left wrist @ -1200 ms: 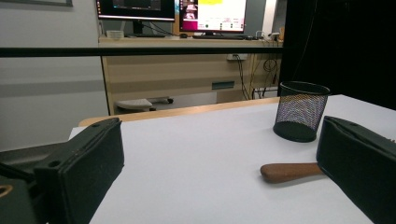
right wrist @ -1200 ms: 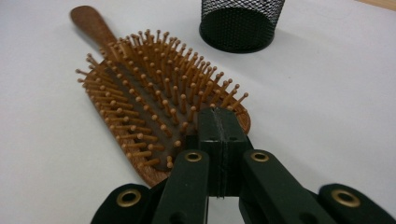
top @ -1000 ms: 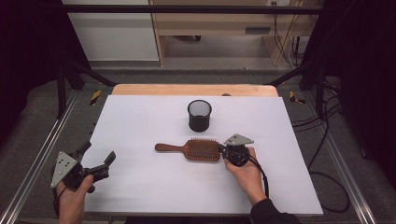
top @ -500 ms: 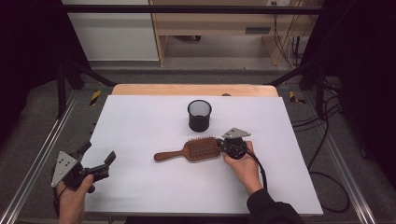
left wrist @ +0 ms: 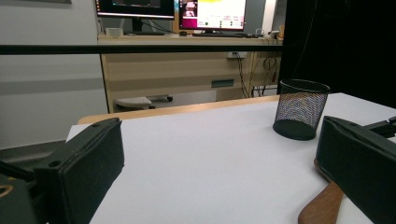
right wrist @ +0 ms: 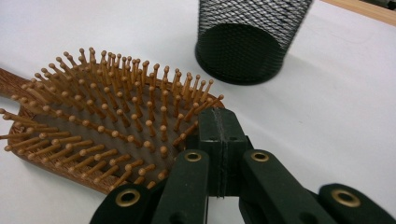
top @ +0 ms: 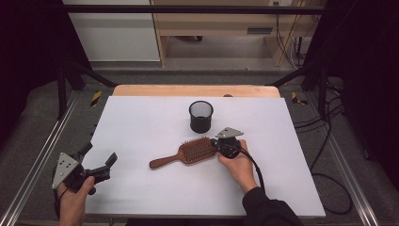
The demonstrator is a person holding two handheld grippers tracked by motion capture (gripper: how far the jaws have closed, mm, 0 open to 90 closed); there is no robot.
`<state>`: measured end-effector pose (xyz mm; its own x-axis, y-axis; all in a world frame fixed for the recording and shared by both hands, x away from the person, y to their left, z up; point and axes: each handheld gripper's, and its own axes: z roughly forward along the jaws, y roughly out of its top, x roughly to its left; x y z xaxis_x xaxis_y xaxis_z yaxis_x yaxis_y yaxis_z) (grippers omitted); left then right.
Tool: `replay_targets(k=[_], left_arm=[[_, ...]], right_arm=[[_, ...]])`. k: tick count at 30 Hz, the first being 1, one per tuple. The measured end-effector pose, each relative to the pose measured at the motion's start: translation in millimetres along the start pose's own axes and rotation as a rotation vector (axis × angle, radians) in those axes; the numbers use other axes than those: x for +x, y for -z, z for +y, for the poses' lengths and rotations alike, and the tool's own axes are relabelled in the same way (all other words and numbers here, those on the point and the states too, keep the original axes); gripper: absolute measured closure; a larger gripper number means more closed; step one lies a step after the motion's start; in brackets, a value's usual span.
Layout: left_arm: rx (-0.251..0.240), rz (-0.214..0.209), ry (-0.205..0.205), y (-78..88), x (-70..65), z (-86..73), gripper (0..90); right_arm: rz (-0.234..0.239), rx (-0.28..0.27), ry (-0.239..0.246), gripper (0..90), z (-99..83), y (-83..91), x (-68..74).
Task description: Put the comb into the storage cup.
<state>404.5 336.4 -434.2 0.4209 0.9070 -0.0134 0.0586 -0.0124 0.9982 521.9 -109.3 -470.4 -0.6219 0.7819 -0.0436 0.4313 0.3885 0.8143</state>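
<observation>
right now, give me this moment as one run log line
right gripper: jaws shut on hairbrush head rim | hairbrush: bristles up, on white table | mesh cup: upright, empty | left gripper: jaws open, idle

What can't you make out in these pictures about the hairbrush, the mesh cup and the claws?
- Hairbrush: in the left gripper view, its head is hidden behind the left claw's jaw and the handle is cut off by the bottom edge.
- Mesh cup: in the right gripper view, its rim is cut off by the top edge.
- Right claw: whether its shut jaws pinch the brush rim or just press against it is unclear.
</observation>
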Motion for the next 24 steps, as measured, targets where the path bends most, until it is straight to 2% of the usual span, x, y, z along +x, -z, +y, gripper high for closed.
replay_targets(k=[11,24], left_arm=[[0.001,-0.007,0.001,-0.3,-1.7,0.2,1.2],[0.004,-0.017,-0.001,-0.7,-3.7,0.6,1.2]], right_arm=[[0.036,0.017,0.072,90.0,18.0,-21.2,26.5],[0.096,0.018,0.117,90.0,31.0,-37.9,58.3]])
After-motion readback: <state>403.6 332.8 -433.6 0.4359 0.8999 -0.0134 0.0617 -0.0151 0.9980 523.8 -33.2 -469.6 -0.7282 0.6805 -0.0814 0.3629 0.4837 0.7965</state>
